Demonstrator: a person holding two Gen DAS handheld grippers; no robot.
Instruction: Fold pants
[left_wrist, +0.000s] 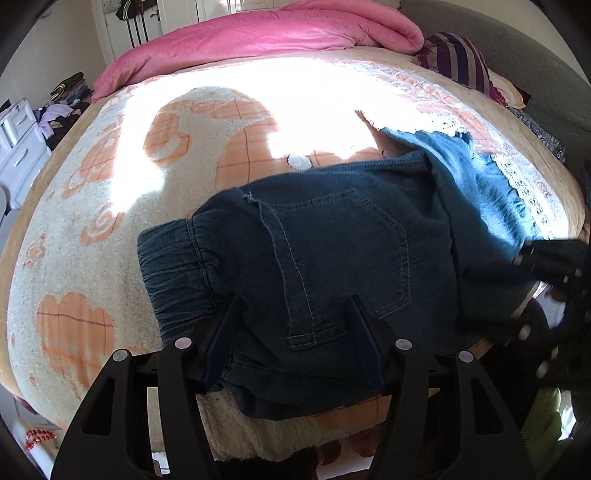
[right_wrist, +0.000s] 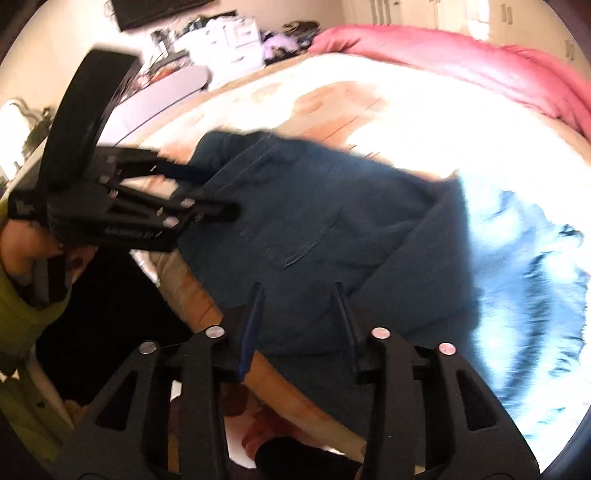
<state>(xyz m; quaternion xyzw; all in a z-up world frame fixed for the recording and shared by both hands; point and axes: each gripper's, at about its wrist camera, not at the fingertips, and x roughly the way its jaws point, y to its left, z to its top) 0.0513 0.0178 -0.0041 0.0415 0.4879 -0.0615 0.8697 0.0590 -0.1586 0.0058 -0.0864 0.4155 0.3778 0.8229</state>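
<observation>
Dark blue denim pants (left_wrist: 332, 258) lie on the bed's cream and orange blanket (left_wrist: 110, 192), elastic waistband at the left, a back pocket facing up, the legs folded over toward the right. My left gripper (left_wrist: 293, 306) is open, its fingers spread over the near edge of the pants. My right gripper (right_wrist: 297, 291) is open over the pants (right_wrist: 332, 221) at the bed's near edge; the view is blurred. The left gripper also shows in the right wrist view (right_wrist: 207, 192), and the right gripper shows at the right of the left wrist view (left_wrist: 532, 254).
A pink quilt (left_wrist: 277, 33) is bunched at the far side of the bed. A striped pillow (left_wrist: 458, 55) lies at the far right. White drawers (left_wrist: 18, 144) and piled clothes stand left of the bed. The bed's edge (right_wrist: 229, 332) runs below my right gripper.
</observation>
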